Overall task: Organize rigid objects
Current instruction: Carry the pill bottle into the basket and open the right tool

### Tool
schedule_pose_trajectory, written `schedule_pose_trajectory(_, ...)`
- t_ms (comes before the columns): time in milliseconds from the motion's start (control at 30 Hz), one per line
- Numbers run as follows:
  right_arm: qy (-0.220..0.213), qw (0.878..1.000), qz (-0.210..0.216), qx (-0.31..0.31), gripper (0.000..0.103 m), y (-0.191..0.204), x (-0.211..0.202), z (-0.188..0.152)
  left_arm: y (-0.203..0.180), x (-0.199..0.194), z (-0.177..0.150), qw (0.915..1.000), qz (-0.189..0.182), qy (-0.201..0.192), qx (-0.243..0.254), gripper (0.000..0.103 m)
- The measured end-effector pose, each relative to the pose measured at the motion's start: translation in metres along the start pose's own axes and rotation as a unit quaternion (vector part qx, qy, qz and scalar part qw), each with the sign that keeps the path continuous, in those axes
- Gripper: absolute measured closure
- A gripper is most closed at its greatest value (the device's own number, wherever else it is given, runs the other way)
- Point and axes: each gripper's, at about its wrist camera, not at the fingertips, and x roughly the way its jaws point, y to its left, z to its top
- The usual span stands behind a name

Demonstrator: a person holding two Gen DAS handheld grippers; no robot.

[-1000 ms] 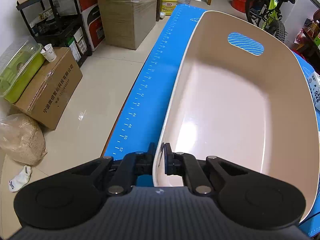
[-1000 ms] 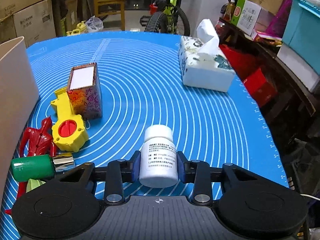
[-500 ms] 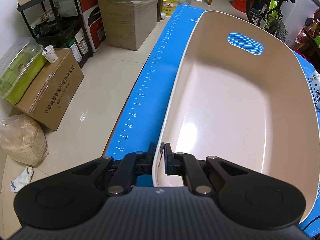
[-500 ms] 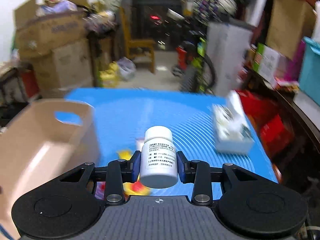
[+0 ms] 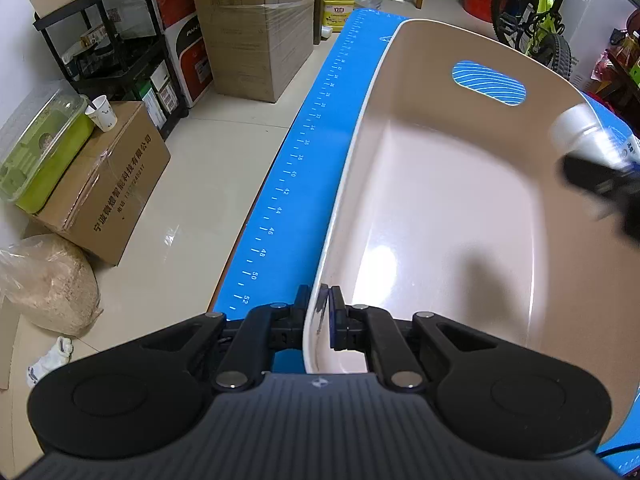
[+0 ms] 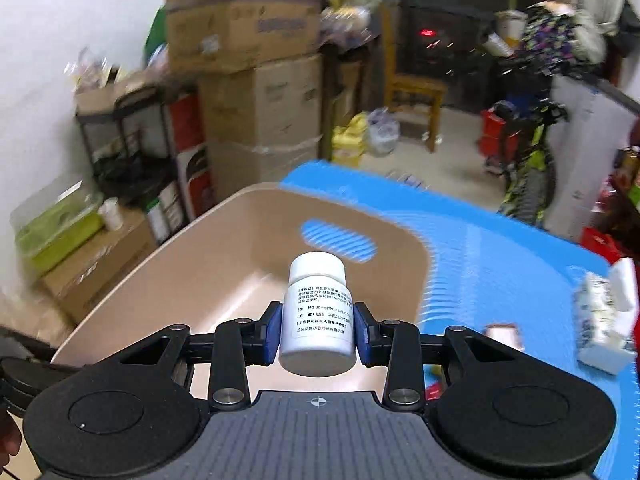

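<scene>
A beige plastic basket (image 5: 460, 208) with a handle slot stands on the blue mat (image 5: 304, 168). My left gripper (image 5: 322, 312) is shut on the basket's near rim. My right gripper (image 6: 318, 328) is shut on a white pill bottle (image 6: 318, 312) and holds it upright in the air over the basket (image 6: 208, 272), above its right side. In the left wrist view the bottle (image 5: 580, 138) and right gripper enter blurred from the right edge. The basket's inside is bare.
A tissue box (image 6: 604, 320) and a small patterned box (image 6: 502, 334) sit on the mat right of the basket. Cardboard boxes (image 5: 256, 20), a black shelf (image 5: 116, 52) and a bicycle (image 5: 540, 28) stand on the floor beyond the table edge.
My right gripper has lifted the bottle off the mat and swung it left, over the basket. The left gripper has kept its hold on the rim.
</scene>
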Motion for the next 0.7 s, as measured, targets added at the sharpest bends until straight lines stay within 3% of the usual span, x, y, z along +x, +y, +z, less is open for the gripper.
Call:
schedule_pose_trajectory(300, 0.109, 0.993, 0.004, -0.047, 0.059, 0.034, 0.052, -0.015, -0.002, -0.001, -0.001, 1.0000, 0.004, -0.002, 0.003, 0.092)
schedule_pose_trajectory(467, 0.146, 0.988, 0.005, -0.057, 0.059, 0.038, 0.061, -0.016, -0.003, -0.002, -0.001, 0.9999, 0.007, -0.003, 0.007, 0.092)
schedule_pose_trajectory(700, 0.123, 0.991, 0.006, -0.047, 0.041, 0.031, 0.044, -0.014, -0.003, -0.002, -0.001, 1.0000, 0.007, -0.002, 0.004, 0.092)
